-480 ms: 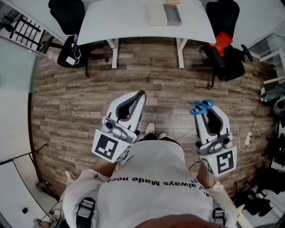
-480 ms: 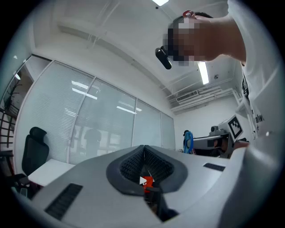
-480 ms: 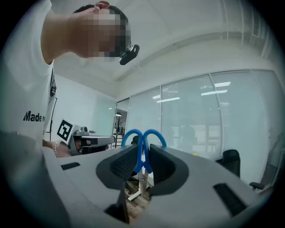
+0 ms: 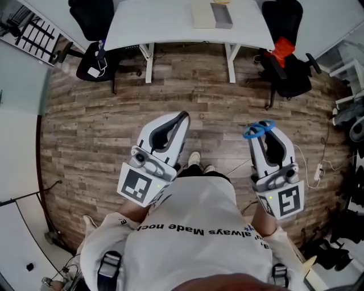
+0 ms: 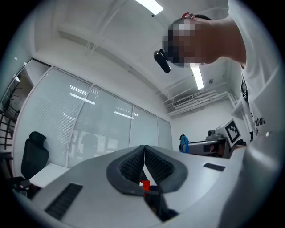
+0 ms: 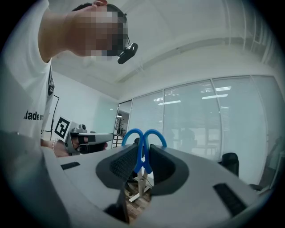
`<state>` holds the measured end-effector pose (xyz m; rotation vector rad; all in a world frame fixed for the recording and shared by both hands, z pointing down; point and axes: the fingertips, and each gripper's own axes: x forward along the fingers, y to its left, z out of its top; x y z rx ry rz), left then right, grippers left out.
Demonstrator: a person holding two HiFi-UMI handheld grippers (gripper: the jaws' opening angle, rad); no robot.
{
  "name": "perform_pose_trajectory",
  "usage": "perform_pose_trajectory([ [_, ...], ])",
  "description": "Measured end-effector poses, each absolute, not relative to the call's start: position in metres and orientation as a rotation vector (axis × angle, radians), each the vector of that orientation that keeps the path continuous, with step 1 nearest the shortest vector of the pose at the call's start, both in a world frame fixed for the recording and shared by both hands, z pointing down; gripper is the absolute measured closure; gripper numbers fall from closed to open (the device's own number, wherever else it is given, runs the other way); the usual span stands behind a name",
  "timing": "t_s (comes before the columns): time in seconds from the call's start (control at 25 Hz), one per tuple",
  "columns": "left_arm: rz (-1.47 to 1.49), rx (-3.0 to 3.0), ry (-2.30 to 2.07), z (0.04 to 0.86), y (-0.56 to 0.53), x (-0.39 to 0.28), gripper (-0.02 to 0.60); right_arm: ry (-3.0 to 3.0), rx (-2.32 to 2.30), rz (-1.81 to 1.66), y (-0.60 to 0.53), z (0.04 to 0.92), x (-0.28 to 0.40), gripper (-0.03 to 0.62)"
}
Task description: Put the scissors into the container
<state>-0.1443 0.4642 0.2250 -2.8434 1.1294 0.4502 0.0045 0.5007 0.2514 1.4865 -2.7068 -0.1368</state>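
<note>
We see one pair of blue-handled scissors (image 4: 259, 129), and it sits in the right gripper (image 4: 267, 135). In the right gripper view the ribbed pads are clamped on the neck just below the two blue loops. The loops stick out past the jaw tips, and the blades run back between the jaws, where we cannot see them. In the head view the long axis of the scissors runs along the gripper, handles toward 12 o'clock.

The left gripper (image 4: 181, 119) is clenched on nothing. In its own view the pads meet at the tips with no object between them.

The coming move, as we judge it, turns on the white table (image 4: 142, 25). It lies at 12 o'clock from the scissors and well apart from them, across bare wooden floor (image 4: 85, 125). Two flat box-like things rest on it, touching side by side: a cream rectangular one (image 4: 202, 16) and a grey one (image 4: 222, 16). We cannot tell whether either is the container. Both grippers stand about equally far from the boxes, so the loaded right hand is the one to carry forward.

We count two grippers, one table and one red object (image 4: 282, 50) on a black office chair (image 4: 293, 79) at 1 o'clock.
</note>
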Motion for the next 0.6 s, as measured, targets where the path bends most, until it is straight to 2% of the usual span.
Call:
perform_pose_trajectory([
  [0.6,0.427,-2.854,1.155,0.232,0.447,-0.142,0.561,-2.721,1.488,-0.113,0.477,0.259,0.011,0.497],
])
